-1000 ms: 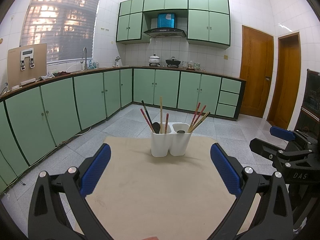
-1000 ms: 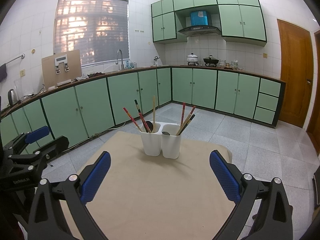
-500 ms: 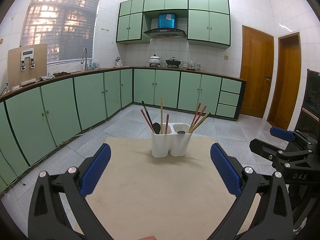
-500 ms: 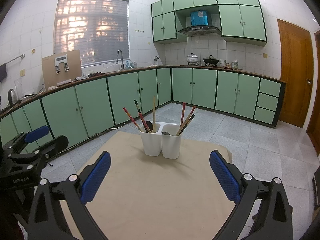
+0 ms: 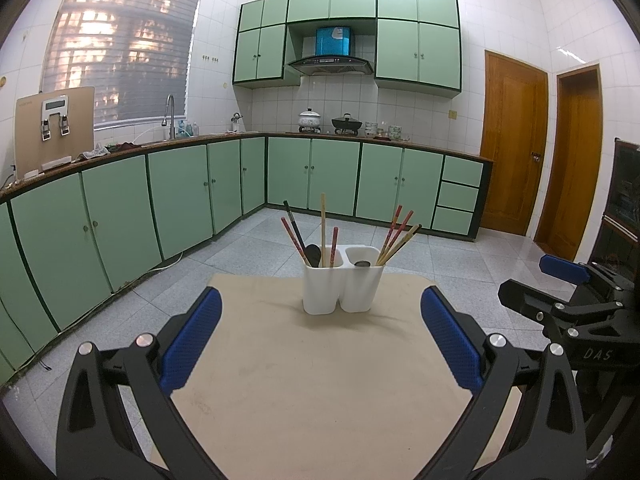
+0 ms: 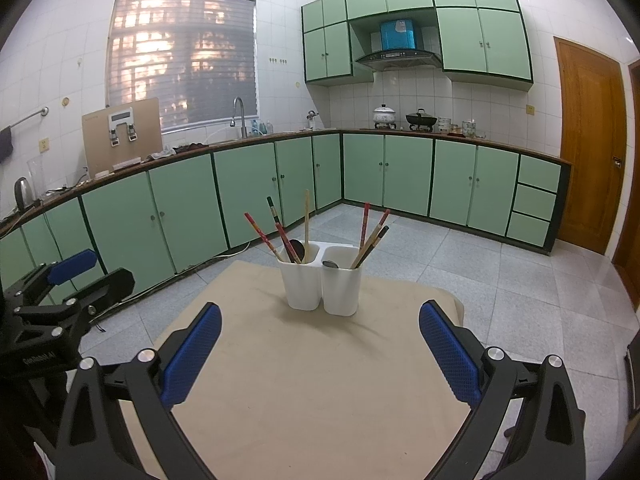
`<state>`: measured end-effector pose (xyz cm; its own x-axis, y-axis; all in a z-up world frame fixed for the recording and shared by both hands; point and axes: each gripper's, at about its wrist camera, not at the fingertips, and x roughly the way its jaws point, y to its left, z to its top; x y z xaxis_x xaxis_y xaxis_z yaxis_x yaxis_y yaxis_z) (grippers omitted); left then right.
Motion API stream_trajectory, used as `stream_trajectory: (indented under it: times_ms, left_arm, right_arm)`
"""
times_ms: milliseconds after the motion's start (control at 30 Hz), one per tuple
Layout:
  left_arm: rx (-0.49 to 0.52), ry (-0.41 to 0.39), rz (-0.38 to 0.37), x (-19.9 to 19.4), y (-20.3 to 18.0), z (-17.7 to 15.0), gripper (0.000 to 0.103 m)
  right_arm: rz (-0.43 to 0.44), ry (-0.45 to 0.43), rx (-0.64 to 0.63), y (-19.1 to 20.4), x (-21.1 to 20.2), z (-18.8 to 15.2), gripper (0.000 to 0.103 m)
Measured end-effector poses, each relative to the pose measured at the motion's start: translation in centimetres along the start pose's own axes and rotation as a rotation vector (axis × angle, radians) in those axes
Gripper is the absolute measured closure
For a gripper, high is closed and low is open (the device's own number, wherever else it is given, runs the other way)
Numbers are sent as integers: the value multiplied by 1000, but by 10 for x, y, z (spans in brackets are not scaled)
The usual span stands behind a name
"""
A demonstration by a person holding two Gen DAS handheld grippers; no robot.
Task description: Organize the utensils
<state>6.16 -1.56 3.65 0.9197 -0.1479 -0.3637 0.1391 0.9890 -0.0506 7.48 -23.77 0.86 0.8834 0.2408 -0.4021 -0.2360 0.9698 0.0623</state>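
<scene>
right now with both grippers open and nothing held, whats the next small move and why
Probably ease the right gripper forward toward the white holder and line up on one chopstick. Both grippers are open and empty, well short of the holder on the beige table. Chopsticks lean in both compartments, each with a spoon, so sorting likely starts by pulling one out. The left gripper could do likewise.

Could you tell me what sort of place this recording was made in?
A home kitchen, most likely: pale green base cabinets, a black range hood over a white lidded pot, and a metal sink tap.
</scene>
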Motion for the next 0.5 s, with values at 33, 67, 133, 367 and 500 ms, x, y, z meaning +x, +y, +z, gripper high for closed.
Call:
stream_trajectory:
  times_ms: [33,67,133,367,500]
  left_arm:
    - [-2,0,0,0,2,-2,6]
    - [-3,-1,0,0,3,-2,6]
    - [0,-1,1,0,3,-3,6]
    - [5,4,3,1,7,-5,6]
    - [-3,9,6,3,5,-5,6]
  right_arm:
    - [0,0,0,0,0,0,6]
    - [-1,0,-1,0,0,0,6]
    - [-1,2,1,-1,2,1,6]
    - [-1,4,3,-1,3,-1,6]
    - [-1,5,5,-2,3,-1,6]
